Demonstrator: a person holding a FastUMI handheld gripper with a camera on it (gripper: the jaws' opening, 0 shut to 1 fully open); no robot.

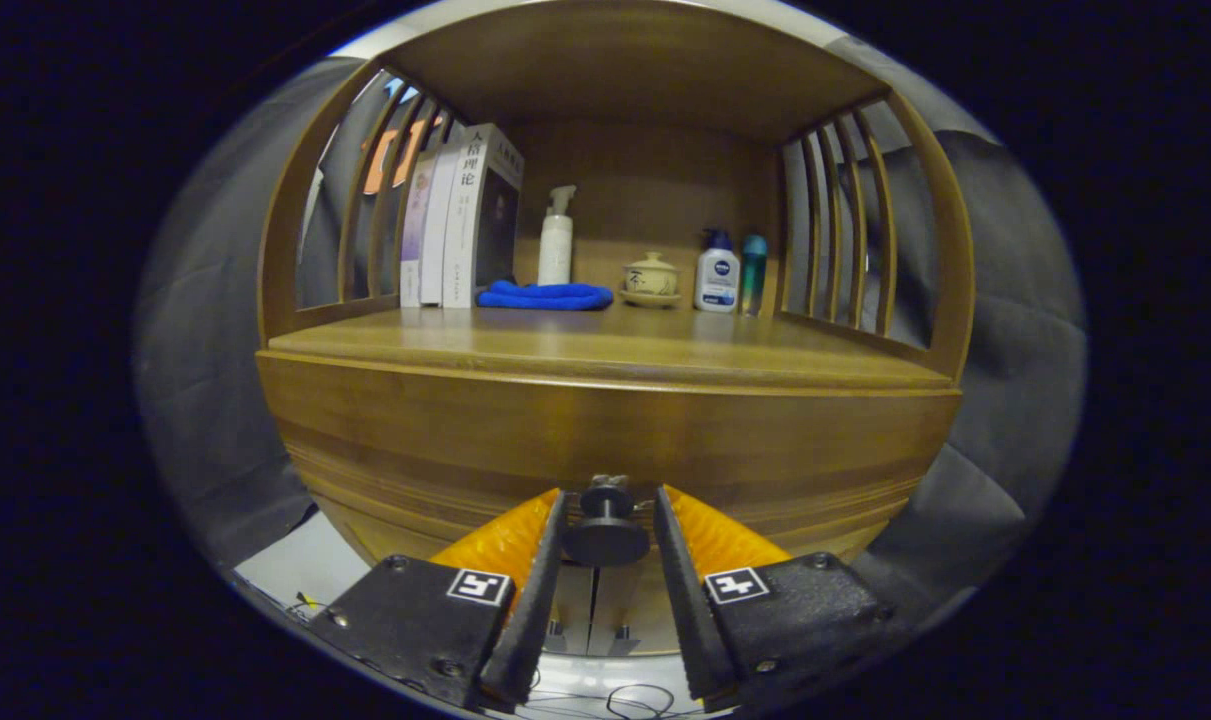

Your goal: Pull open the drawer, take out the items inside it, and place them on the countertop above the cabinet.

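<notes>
Gripper view, gripper narrowly straddling round dark knob, contact unclear, smooth curved wooden drawer front

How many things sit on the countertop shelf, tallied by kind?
Books: 3
Bottles (pump bottle, lotion bottle, teal bottle): 3
Blue cloth: 1
Lidded cup on saucer: 1
Total: 8
The gripper straddles the drawer knob.

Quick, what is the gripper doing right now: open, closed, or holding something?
Gripper: fingers on both sides of the drawer knob; whether they press on it cannot be told.
</notes>
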